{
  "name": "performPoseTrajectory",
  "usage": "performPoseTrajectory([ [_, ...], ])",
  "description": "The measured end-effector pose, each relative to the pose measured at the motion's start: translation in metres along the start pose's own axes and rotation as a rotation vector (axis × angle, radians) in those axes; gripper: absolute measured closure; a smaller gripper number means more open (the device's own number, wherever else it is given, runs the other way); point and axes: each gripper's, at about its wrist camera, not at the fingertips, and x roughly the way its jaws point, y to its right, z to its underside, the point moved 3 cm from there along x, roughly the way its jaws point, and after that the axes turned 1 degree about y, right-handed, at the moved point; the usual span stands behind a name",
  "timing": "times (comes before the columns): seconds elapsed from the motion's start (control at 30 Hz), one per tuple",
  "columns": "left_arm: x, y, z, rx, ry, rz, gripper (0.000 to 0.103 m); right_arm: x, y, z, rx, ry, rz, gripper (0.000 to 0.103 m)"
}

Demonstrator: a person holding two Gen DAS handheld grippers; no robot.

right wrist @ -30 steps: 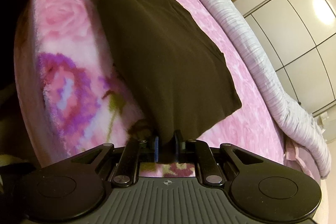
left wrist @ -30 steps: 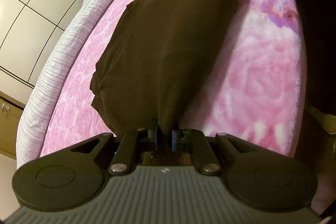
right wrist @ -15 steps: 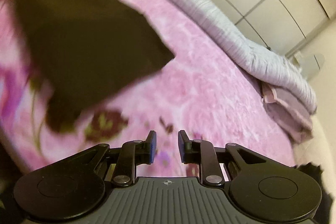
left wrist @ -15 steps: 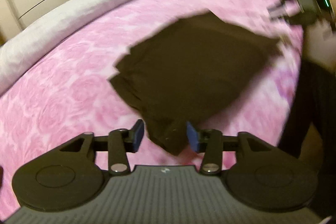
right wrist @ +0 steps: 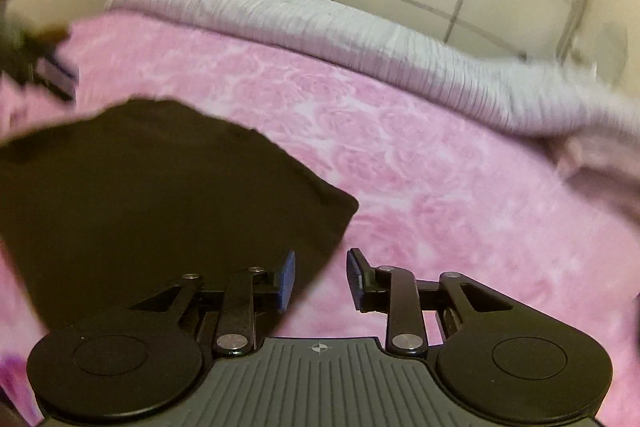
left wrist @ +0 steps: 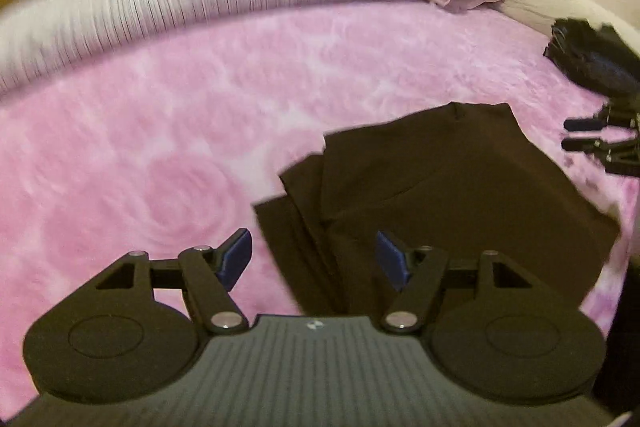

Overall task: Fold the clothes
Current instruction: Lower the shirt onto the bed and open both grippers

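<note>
On the pink rose-patterned bed blanket (left wrist: 168, 131): dark brown folded cloth garment (left wrist: 460, 187), lying flat. Left tongs (left wrist: 314, 259) and right tongs (right wrist: 320, 277) have just been opening, both empty. Advice: square the layered edges before regripping corners.

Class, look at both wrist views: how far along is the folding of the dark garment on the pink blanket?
Done: the dark garment lies folded in layers on the pink blanket.
In hand: nothing. The left gripper and right gripper have just been opening; their jaws stand apart, pressing no cloth.
Left: perhaps another fold or squaring the stepped edges; the black bundle further off may be next.
</note>
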Motion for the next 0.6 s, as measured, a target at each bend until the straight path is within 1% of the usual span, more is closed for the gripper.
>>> performPoseTrajectory([
  [0.1,0.024,-0.009,-0.006,-0.077,-0.032,0.036,0.039,0.012,0.022,-0.007,0.15,-0.007,-0.048,0.063],
  [0.13,0.031,-0.012,-0.008,-0.1,-0.041,0.045,0.039,0.017,0.029,-0.008,0.188,-0.009,-0.062,0.058],
  [0.17,0.039,-0.015,-0.009,-0.122,-0.051,0.055,0.041,0.022,0.036,-0.01,0.225,-0.011,-0.076,0.054],
  [0.23,0.051,-0.017,-0.011,-0.145,-0.06,0.074,0.048,0.032,0.048,-0.013,0.282,-0.01,-0.094,0.053],
  [0.3,0.055,-0.017,-0.012,-0.156,-0.053,0.105,0.079,0.045,0.06,-0.014,0.335,-0.021,-0.105,0.053],
  [0.33,0.057,-0.017,-0.012,-0.159,-0.049,0.11,0.081,0.052,0.066,-0.014,0.376,-0.022,-0.125,0.053],
  [0.4,0.056,-0.015,-0.014,-0.133,-0.03,0.103,0.097,0.063,0.076,-0.013,0.457,-0.021,-0.168,0.053],
  [0.47,0.05,-0.013,-0.015,-0.115,-0.003,0.096,0.097,0.071,0.081,-0.01,0.519,-0.019,-0.199,0.053],
  [0.5,0.046,-0.013,-0.015,-0.114,0.016,0.094,0.097,0.071,0.082,-0.011,0.525,-0.02,-0.199,0.058],
  [0.53,0.041,-0.014,-0.015,-0.117,0.033,0.096,0.097,0.072,0.082,-0.012,0.53,-0.022,-0.199,0.094],
  [0.57,0.041,-0.016,-0.015,-0.121,0.037,0.095,0.097,0.072,0.083,-0.013,0.534,-0.022,-0.198,0.101],
  [0.6,0.04,-0.017,-0.015,-0.125,0.041,0.094,0.097,0.067,0.082,-0.017,0.514,0.002,-0.194,0.101],
])
